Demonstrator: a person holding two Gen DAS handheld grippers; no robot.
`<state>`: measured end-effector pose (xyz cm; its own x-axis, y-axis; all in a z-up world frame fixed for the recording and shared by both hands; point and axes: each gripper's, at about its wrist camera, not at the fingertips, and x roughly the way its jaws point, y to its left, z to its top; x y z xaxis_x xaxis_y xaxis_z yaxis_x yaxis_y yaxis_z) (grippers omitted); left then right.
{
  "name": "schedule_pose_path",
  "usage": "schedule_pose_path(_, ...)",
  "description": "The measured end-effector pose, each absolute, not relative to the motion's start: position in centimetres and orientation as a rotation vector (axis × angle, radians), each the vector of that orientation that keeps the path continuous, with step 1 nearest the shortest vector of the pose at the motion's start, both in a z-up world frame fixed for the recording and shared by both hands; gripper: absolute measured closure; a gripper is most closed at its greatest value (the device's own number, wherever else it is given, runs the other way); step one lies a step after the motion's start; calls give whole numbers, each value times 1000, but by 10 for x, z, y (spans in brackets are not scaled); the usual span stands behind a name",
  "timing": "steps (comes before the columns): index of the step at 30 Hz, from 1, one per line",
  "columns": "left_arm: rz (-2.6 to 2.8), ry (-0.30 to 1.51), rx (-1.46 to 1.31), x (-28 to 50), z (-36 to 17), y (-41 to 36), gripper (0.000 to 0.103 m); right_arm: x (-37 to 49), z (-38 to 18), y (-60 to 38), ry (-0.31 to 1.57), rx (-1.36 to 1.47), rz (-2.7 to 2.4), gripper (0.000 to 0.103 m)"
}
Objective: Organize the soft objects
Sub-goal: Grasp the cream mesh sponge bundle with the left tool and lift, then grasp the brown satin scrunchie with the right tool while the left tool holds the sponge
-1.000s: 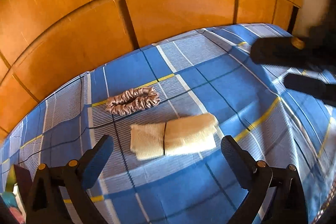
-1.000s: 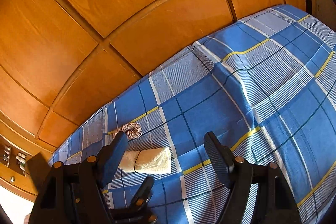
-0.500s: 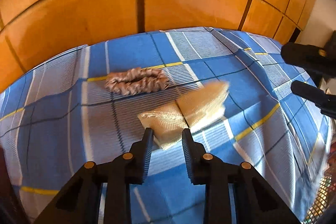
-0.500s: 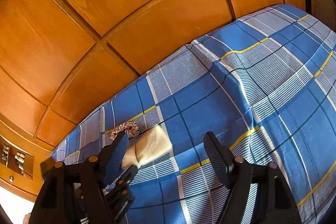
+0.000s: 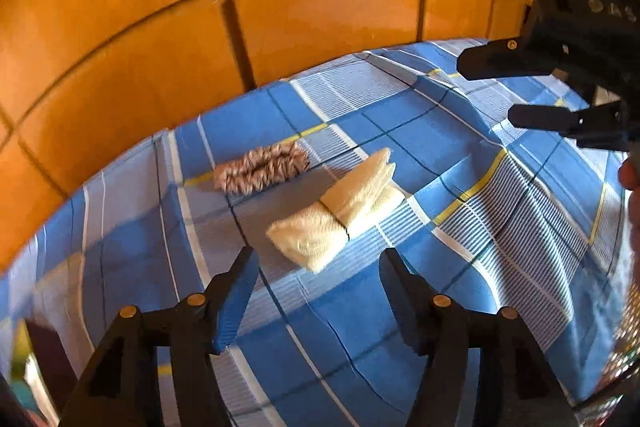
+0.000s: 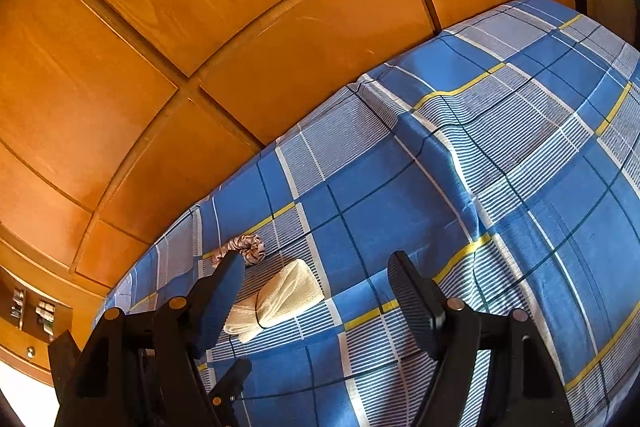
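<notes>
The cloth, a cream roll cinched round its middle by a thin dark band, lies on the blue plaid bedspread, turned at a slant, its near end wider and woven in a fine rib. Nothing holds it. Just behind it, toward the wooden panels, lies the scrunchie, a striped brown-and-white ring pressed flat; the two sit close but apart.

The left gripper hangs just short of the cloth's near end. Its jaws have just been opening and stand apart, with only bedspread between them; the cloth lies just beyond the tips, untouched.

The right gripper hovers off to the cloth's right, jaws spread wide and empty. From its own view the cloth shows between its fingers, lying on the bed beneath them, and the scrunchie peeks out behind the left finger. A tip of the left gripper pokes in at the lower edge.
</notes>
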<state>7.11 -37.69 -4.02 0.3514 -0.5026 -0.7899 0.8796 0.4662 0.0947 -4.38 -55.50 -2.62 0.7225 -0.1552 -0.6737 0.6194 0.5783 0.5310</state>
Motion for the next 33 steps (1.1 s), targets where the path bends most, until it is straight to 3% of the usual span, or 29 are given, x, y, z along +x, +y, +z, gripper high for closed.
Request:
schedule_pose_path(13, -1122, 846, 721, 104, -77, -434, 31, -40, -30, -553, 643, 870, -441, 27)
schedule_pose_path(15, -1115, 851, 704, 105, -81, -436, 35, -39, -30, -553, 646, 871, -438, 27)
schedule_pose_path(17, -1115, 862, 690, 105, -85, -436, 68, -39, -31, -553, 650, 867, -438, 27)
schedule_pose_path(24, -1093, 822, 580, 90, -70, -407, 70, -37, -34, -552, 666, 851, -456, 27)
schedule_pose_path(33, -923, 893, 380, 59, -56, -310, 70, -27, -39, -543, 712, 799, -435, 27)
